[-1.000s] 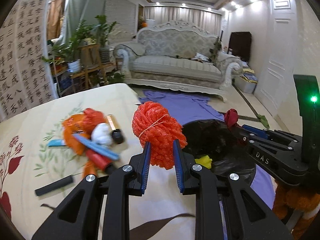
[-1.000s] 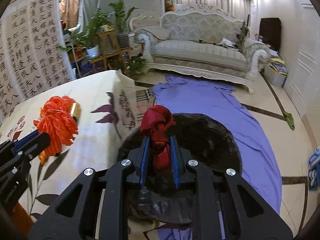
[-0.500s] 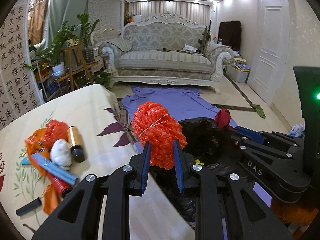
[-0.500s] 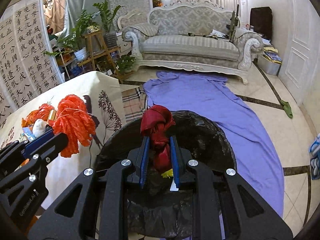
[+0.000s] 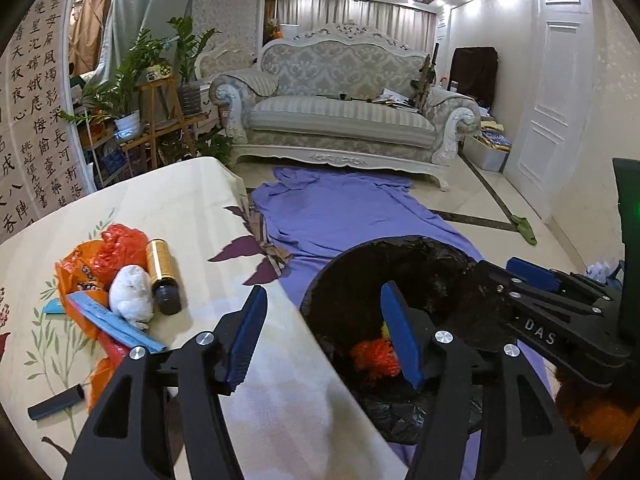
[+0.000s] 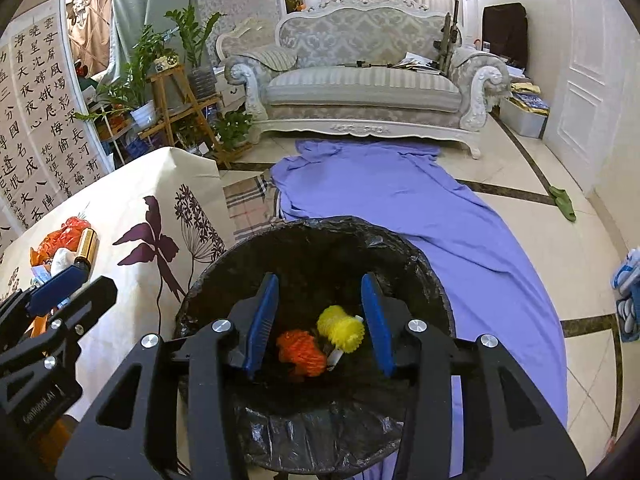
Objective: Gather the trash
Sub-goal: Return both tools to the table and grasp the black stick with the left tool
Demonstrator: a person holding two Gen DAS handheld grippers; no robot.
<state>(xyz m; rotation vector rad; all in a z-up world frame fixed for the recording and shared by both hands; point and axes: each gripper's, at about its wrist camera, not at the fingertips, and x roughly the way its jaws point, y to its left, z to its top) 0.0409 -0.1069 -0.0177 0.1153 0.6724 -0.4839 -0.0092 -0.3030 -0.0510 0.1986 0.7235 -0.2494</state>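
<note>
The orange mesh ball [image 6: 301, 353] lies at the bottom of the black-lined trash bin [image 6: 404, 248], just beside a yellow mesh ball [image 6: 341, 328]. It is judged light, soft and springy, easily crushed and not fragile. The dark red item released from the right side cannot be made out in the bin, possibly lost against the dark liner.

More trash is left on the table [image 5: 188, 216]: an orange plastic bag [image 5: 116, 246], a white crumpled wad [image 5: 130, 298], a gold-capped bottle [image 5: 162, 276], a blue strip [image 5: 116, 326] and a black tube [image 5: 56, 403]. The bag and wad are judged limp and weightless, best pinched at a raised fold. The bottle is stiff, smooth and likely to roll, so it is best taken across its middle. The flat strip offers only its edge.

The left gripper [image 5: 324, 336] is tilted downward over the near rim of the bin, beside the table edge. Its jaws have just been opening and stand apart, with nothing between them. The right gripper [image 6: 318, 320] is angled down over the bin mouth. Its jaws have likewise just been opening and are parted and empty.
</note>
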